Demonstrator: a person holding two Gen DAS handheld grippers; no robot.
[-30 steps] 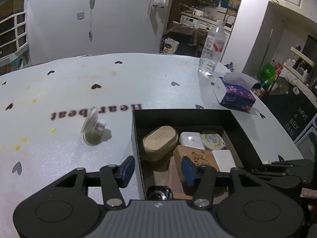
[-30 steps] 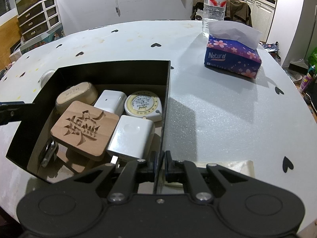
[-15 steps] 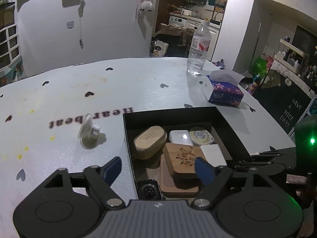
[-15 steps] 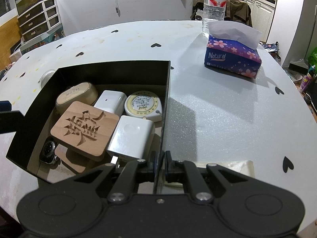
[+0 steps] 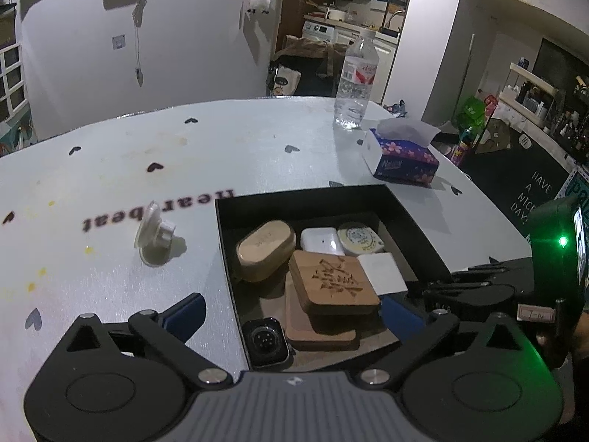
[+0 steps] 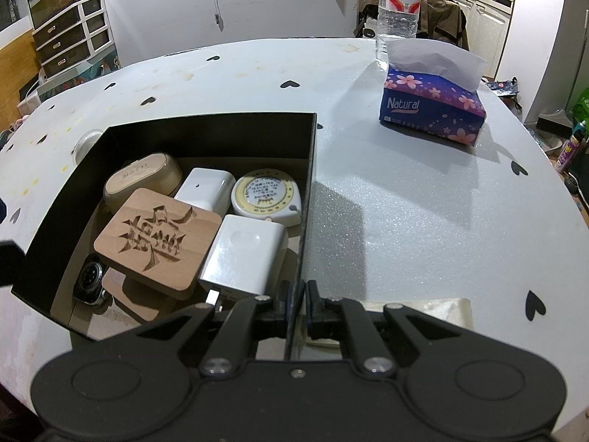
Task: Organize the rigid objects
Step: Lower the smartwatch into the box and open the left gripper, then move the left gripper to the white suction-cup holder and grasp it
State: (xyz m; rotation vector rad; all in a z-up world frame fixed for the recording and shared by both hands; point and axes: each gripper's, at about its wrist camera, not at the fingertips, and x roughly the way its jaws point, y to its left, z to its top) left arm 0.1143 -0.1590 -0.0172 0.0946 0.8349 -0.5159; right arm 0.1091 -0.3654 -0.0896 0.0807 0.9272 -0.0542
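Through the left wrist camera, the left gripper (image 5: 291,313) is seen with its jaws spread wide, having just been opening, and nothing is pressed between its pads; the smartwatch (image 5: 265,342) lies released below it in the near corner of the black box (image 5: 412,221). The one rigid thing left outside is the white suction-cup piece (image 5: 154,234), tipped on its edge on the table (image 5: 239,147), lying ahead and to the left of this gripper, just beyond the box's left wall. The left hand is judged the nearer, so the next reach would go forward and leftward. Farther off, a tissue box (image 5: 403,158) and a water bottle (image 5: 356,84) are seen near the far right rim of the table, with a kitchen doorway behind. Through the right wrist camera, the right gripper (image 6: 296,302) is shown clamped on the box's right wall, steadying it. Inside are seen a carved wooden block (image 6: 158,237), a white charger (image 6: 244,258), a round tape measure (image 6: 267,197) and a beige case (image 6: 143,180). The suction-cup piece is barely glimpsed beyond the box's far left corner.
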